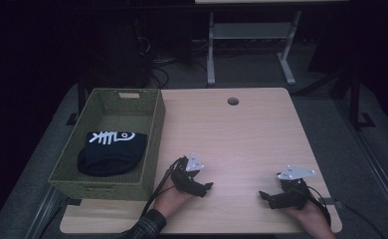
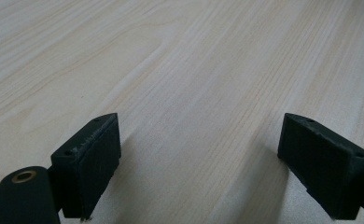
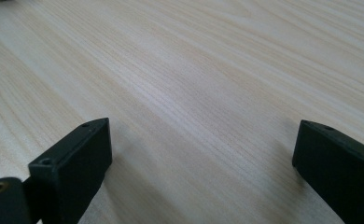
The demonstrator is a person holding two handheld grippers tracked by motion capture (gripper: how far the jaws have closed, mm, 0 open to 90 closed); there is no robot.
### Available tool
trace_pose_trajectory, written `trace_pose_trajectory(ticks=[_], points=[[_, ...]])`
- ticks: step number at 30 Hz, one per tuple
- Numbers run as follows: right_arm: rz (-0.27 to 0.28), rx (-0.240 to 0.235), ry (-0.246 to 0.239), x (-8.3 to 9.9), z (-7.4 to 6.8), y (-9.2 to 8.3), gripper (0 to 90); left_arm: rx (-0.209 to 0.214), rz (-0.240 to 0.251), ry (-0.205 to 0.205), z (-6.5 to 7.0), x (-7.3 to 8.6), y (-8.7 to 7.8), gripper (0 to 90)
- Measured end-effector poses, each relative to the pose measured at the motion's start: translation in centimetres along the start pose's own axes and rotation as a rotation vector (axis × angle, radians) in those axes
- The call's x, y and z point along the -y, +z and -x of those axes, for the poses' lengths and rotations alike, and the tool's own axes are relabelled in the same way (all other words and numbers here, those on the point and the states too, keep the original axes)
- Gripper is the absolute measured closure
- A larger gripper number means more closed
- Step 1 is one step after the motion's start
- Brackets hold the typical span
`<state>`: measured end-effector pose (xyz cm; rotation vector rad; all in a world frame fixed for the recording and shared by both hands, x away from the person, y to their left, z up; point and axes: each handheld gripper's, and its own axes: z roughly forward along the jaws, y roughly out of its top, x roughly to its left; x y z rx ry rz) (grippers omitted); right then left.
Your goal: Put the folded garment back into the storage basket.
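Resting near the table's (image 1: pixel 242 129) near edge, the left gripper (image 1: pixel 205 188) and right gripper (image 1: pixel 265 196) gape wide, grasping nothing, right of the green basket (image 1: pixel 152 144) holding a dark beanie (image 1: pixel 111 152).

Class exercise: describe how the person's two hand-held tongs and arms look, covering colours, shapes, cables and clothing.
Both tongs are black. The left tongs and right tongs each carry a pale grey three-cornered plate on top and end in two blocky black jaws. Black cables trail back from each. A dark plaid sleeve covers the left forearm.

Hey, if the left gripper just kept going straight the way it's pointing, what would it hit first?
Probably the right gripper. The left gripper, jaws open, points across the bare wooden table toward it; nothing lies between. Heights are hard to judge, so it might pass by.
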<state>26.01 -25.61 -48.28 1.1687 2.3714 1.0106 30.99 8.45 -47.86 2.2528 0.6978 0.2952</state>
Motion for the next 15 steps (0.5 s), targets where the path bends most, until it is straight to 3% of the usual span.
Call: trace_pose_trajectory(ticks=[15], points=[[0.000,0.000,0.000,0.00,0.01,0.00,4.1,-0.001,0.001,-0.003,0.02,0.08,-0.07,12.9]])
